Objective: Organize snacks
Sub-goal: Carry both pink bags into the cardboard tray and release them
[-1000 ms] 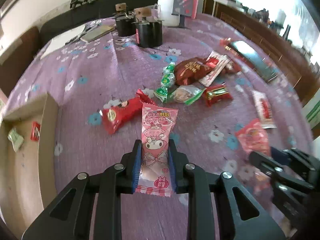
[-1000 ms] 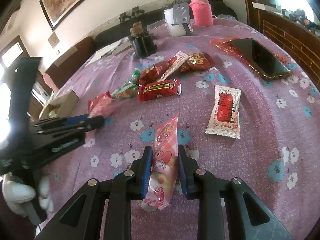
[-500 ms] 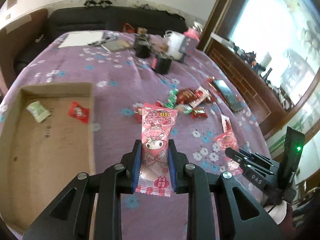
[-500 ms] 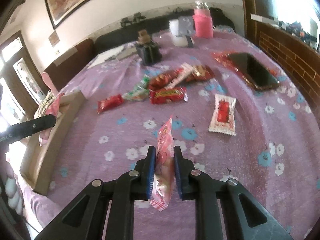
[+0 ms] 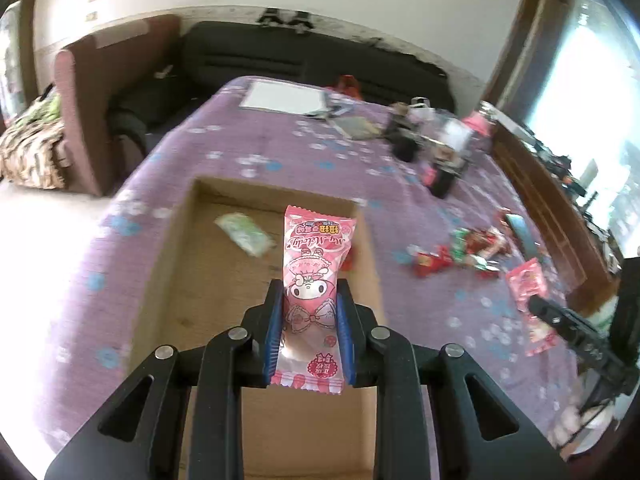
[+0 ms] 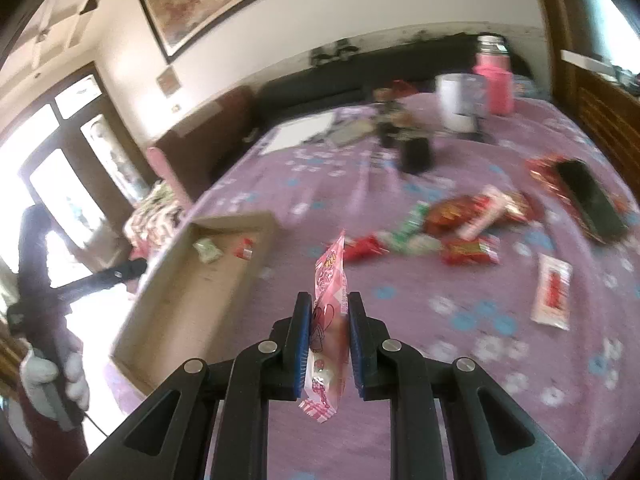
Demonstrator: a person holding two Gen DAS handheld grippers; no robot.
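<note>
My left gripper (image 5: pixel 308 312) is shut on a pink cartoon snack packet (image 5: pixel 314 280), held flat above the open cardboard box (image 5: pixel 180 280). A green packet (image 5: pixel 244 234) lies inside the box, and a red one (image 6: pixel 245 248) shows beside it in the right wrist view. My right gripper (image 6: pixel 329 332) is shut on a second pink packet (image 6: pixel 330 312), held edge-on above the purple cloth, right of the box (image 6: pixel 256 252). That gripper (image 5: pixel 568 320) and its packet (image 5: pixel 528 286) also show at the right edge of the left wrist view.
A heap of red and green snack packets (image 6: pixel 452 232) lies mid-table, with a white-and-red packet (image 6: pixel 552 296) nearer. A dark phone (image 6: pixel 588 196), black containers (image 6: pixel 416 152), a white cup (image 6: pixel 456 100) and a pink bottle (image 6: pixel 496 80) stand farther back. A gloved hand (image 6: pixel 52 376) holds the left gripper's handle.
My left gripper carried its pink packet leftward from over the snack heap to above the box. My right gripper closed on the second pink packet and lifted it off the cloth.
</note>
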